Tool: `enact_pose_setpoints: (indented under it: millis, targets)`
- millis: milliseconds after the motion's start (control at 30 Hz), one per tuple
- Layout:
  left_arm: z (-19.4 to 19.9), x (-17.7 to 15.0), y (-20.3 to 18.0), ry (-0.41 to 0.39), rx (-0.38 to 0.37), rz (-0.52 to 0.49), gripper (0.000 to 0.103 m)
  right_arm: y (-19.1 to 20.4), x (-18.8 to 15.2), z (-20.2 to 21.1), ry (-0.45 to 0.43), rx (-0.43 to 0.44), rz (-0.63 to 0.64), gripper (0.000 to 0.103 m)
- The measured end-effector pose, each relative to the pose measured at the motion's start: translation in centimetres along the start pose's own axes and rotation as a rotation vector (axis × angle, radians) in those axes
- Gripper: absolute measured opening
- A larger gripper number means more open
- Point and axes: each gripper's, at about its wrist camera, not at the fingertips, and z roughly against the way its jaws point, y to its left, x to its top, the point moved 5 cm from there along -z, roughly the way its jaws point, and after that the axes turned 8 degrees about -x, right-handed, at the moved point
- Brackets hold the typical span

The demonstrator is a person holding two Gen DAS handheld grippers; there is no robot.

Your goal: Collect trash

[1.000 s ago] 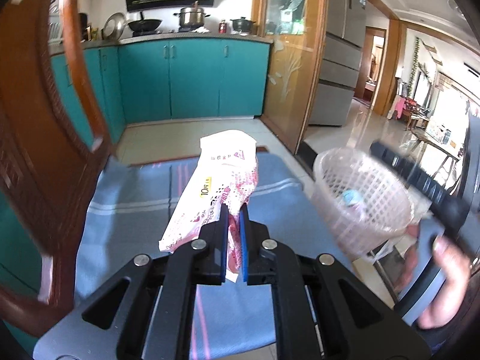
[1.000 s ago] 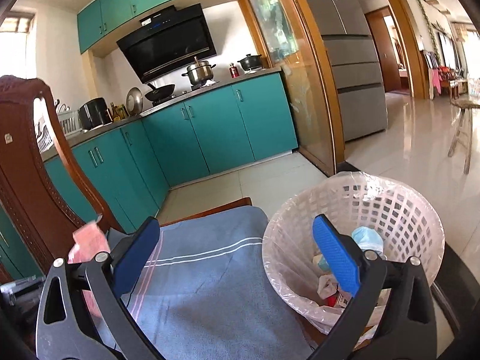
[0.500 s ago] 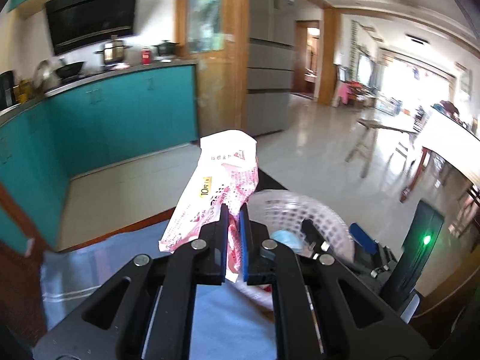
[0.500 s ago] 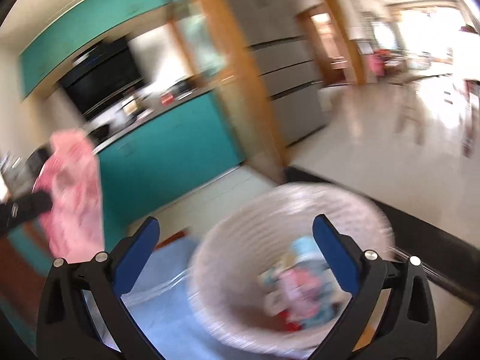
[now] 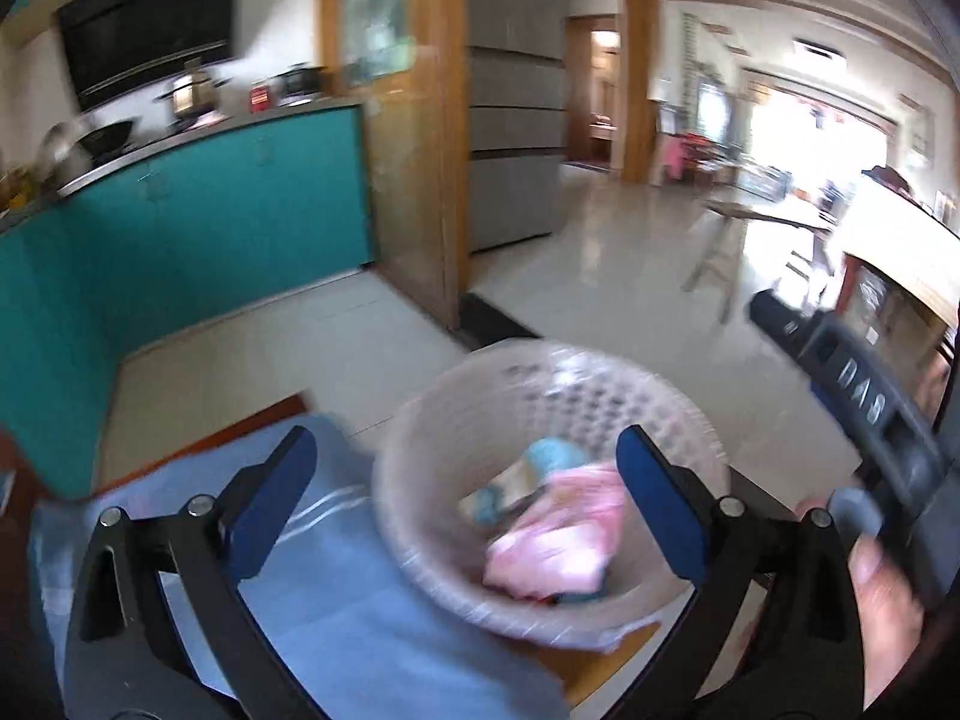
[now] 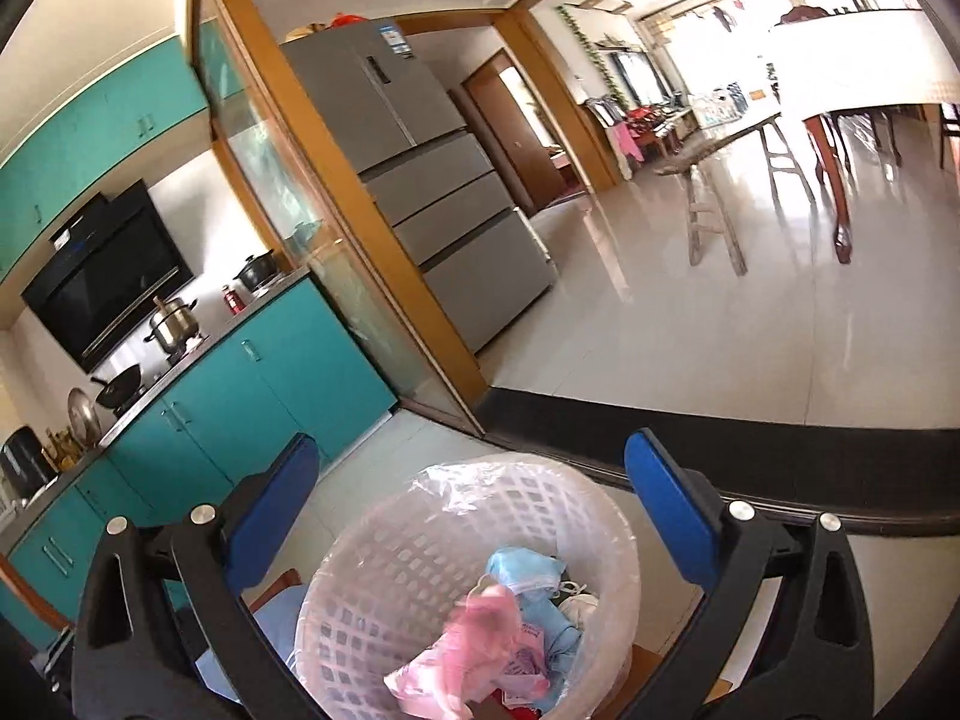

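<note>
Two grippers: both hang over the basket, each with its blue pads spread wide.
Left gripper (image 5: 459,498): fingers wide apart after just opening; nothing between the pads, which flank the basket mouth from above.
Right gripper (image 6: 474,510): fingers apart, empty; the basket sits below and between them in its own view.
Basket (image 5: 420,450): pale lattice plastic with a clear bag liner, standing on the cloth at its right edge.
Pink wrapper (image 5: 555,537): free of the left fingers, blurred, inside the basket on top of the other trash; in the right view it shows as a pink smear (image 6: 480,648) low in the basket.
Other trash: a light blue mask (image 6: 522,570) lies behind the wrapper, with small white scraps beside it.
Cloth (image 5: 336,600): blue with pale stripes, spread over a wooden seat whose edge shows at the far side.
Hand (image 5: 876,594): at the right edge of the left view, wrapped around the black handle of the right gripper.
Cabinets (image 6: 252,396): teal, under a counter with pots and a wok.
Fridge (image 6: 432,198): grey, past a wood-framed glass partition.
Floor (image 6: 750,348): glossy pale tile, with a wooden stool far off.
</note>
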Motion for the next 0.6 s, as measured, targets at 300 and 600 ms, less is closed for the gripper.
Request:
enact_pose_setpoints:
  millis: [300,600]
  targets:
    - [9.9,-7.5,10.8,-0.045,0.232,0.210,0.100,6.6,-4.6,1.2,0.100,0.177,0.228,0.100]
    - [15.5,-16.1,18.9,0.013,0.447,0.481,0.100,15.7,-14.5,7.5,0.210,0.457,0.659,0.100]
